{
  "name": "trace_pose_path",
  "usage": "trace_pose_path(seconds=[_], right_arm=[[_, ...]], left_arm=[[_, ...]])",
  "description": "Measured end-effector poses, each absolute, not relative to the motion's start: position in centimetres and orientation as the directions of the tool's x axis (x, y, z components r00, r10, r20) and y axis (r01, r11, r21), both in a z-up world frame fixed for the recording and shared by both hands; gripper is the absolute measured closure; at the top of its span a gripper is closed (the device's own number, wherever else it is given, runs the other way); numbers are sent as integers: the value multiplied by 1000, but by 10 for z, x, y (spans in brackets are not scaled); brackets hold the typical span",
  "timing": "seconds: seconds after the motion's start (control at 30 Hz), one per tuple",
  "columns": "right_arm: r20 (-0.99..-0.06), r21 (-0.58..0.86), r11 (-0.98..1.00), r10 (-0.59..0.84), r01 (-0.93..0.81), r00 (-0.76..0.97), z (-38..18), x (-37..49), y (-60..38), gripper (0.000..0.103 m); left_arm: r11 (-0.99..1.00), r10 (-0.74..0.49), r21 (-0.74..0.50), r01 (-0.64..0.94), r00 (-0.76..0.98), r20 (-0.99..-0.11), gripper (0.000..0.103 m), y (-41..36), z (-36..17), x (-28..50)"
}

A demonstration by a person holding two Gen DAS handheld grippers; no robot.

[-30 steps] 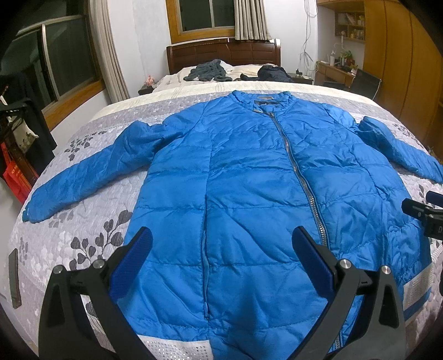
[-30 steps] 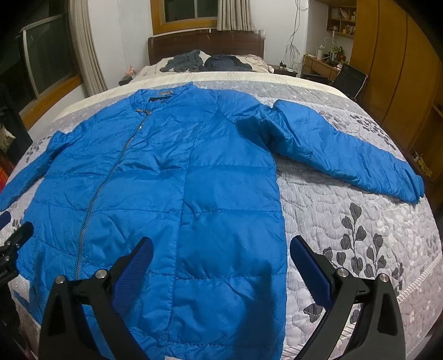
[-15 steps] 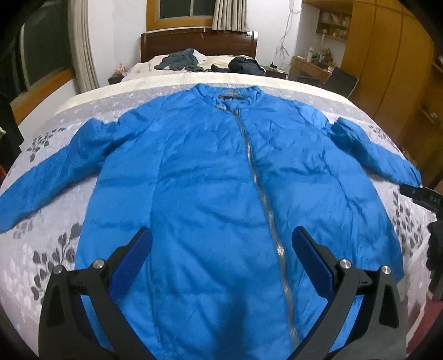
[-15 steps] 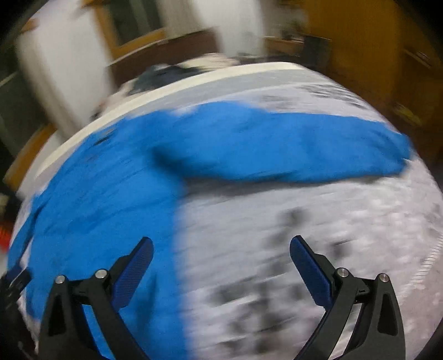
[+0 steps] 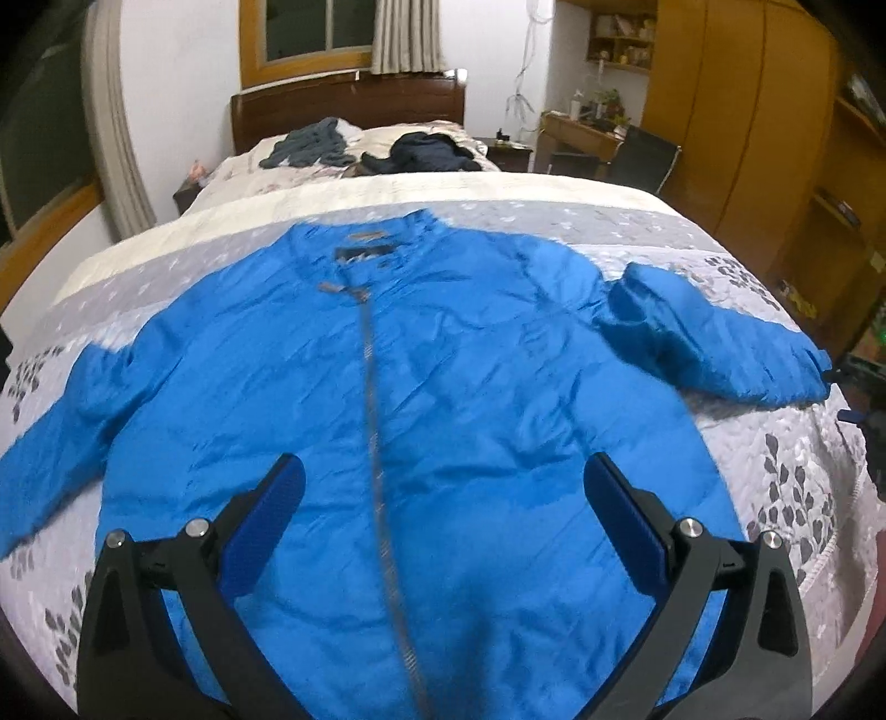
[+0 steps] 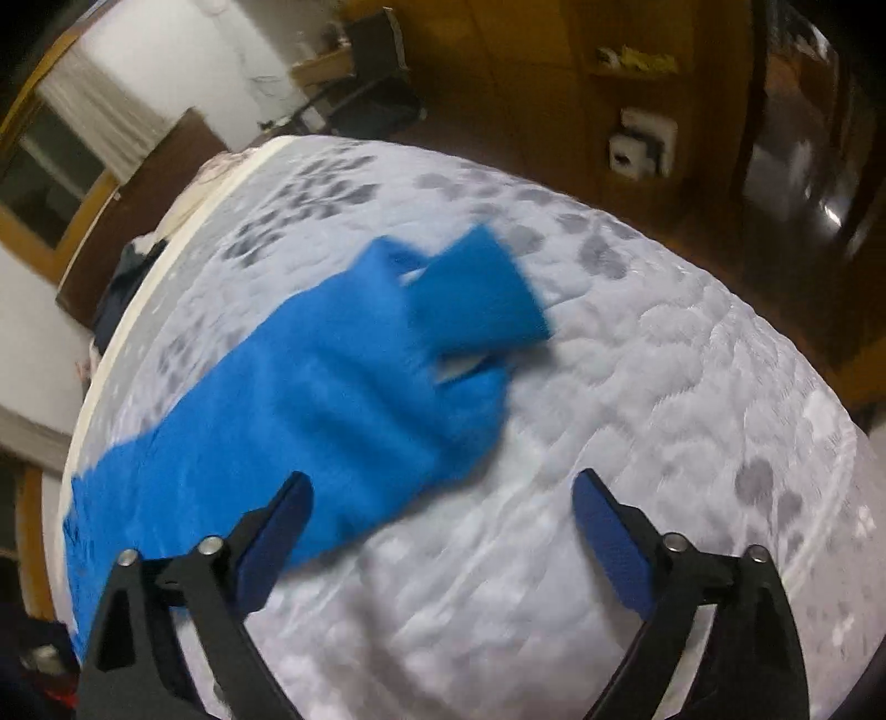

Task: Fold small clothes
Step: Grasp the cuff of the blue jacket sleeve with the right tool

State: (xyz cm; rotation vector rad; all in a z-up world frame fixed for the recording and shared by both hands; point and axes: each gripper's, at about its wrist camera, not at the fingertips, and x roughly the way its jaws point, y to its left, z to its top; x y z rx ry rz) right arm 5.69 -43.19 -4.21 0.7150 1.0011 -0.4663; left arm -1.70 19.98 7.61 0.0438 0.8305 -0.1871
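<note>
A bedroom under indoor light: a dark wooden headboard (image 5: 349, 111) stands against a white wall (image 5: 177, 72) at upper centre, below a wood-framed window (image 5: 310, 33) with curtains (image 5: 407, 36); tall wooden wardrobes (image 5: 736, 111) fill the upper right.

One blue jacket (image 5: 443, 421) on one bed (image 5: 775, 471), two sleeves out, one at frame left (image 5: 50, 443), one at right (image 5: 714, 349); one zipper (image 5: 376, 443) down the middle. Two dark clothing piles by the headboard, upper centre: grey (image 5: 310, 147), black (image 5: 426, 150). Two grippers, left (image 5: 443, 515) and right (image 6: 443, 526), jaws apart, two blue pads each; one chair (image 5: 642, 158) upper right.
</note>
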Motion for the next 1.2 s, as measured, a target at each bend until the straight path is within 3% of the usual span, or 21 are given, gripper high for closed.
trace_pose_path(seconds=[0.13,0.3,0.37,0.4,0.6,0.77,0.97,1.2], right_arm=[[-863,367,671,-13,644,505,-51,65,-451,11],[-865,342,684,-38,644,500,-51,83,-455,24],[-864,329,700,-47,633,501,-49,90,-452,39],[-859,334,708,-42,622,509,-48,93,-450,52],[-829,363,723,-36,587,558,-32,97,-446,72],[-767,450,685,-32,573,641,-13,83,-460,75],[-818,317,727,-115,608,564,-27,102,-447,75],[-764,328,745,-152,581,626,2,102,-427,75]], left_arm=[[982,-142,-16,188,684,-715,3,188,77,-10],[985,-134,-20,172,681,-720,3,186,71,-1],[986,-129,-24,163,679,-723,3,187,66,2],[987,-128,-26,159,677,-725,3,190,65,3],[991,-116,-37,131,676,-728,3,202,61,8],[994,-107,-52,100,688,-718,3,215,62,11],[996,-88,-46,79,691,-718,3,223,55,17],[996,-83,-67,51,684,-725,3,239,53,25]])
